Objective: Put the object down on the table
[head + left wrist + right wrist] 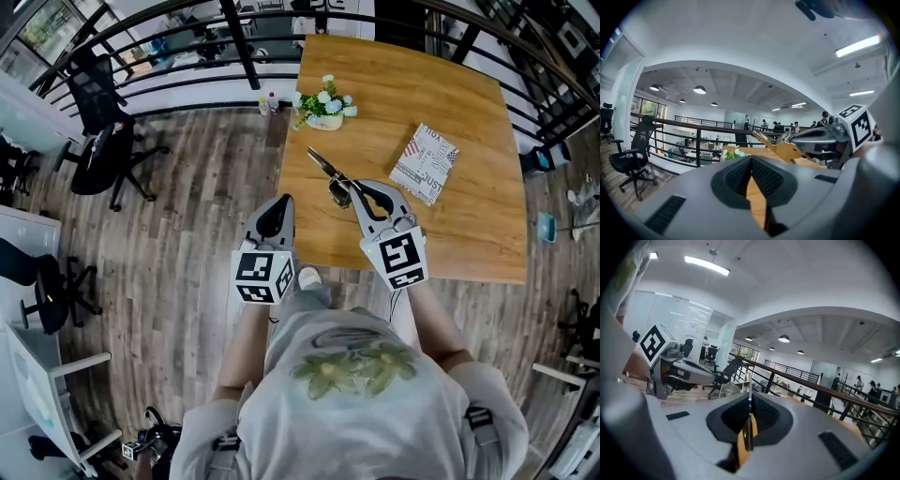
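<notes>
Two hand-held grippers at wooden surface (459, 239): right hand-held gripper (354, 195) clamping scissors (321, 164) by handle, blades pointing over bare wood short of flower pot (323, 111); left hand-held gripper (277, 211) idling beside edge, jaws together, empty. Lowering flat before unclamping looking wisest.

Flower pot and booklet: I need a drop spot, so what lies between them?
Nothing; the head view shows bare table between the flower pot and the booklet.
</notes>
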`<act>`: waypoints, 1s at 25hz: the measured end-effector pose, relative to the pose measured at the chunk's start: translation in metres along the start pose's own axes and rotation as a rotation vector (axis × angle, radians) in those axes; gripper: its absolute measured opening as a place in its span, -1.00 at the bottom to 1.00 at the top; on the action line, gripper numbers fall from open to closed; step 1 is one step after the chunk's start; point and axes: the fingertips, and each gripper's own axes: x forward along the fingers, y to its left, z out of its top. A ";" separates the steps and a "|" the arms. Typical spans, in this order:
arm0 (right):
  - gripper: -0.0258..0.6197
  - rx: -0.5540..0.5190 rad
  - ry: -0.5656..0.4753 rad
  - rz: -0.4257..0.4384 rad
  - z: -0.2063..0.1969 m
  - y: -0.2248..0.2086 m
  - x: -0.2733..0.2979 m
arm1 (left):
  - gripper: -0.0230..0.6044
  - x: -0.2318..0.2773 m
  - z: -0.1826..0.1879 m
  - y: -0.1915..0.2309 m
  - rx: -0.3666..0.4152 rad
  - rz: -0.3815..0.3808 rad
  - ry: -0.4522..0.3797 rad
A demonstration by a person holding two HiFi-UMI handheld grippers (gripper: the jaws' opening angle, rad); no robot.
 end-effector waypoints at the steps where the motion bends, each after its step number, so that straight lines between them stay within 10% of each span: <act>1: -0.88 0.001 0.004 -0.001 0.000 0.000 0.007 | -0.89 0.004 0.001 0.006 0.000 -0.003 0.004; 25: -0.88 -0.037 0.181 0.007 -0.060 0.007 0.090 | -0.89 0.058 -0.024 0.067 -0.006 -0.046 0.081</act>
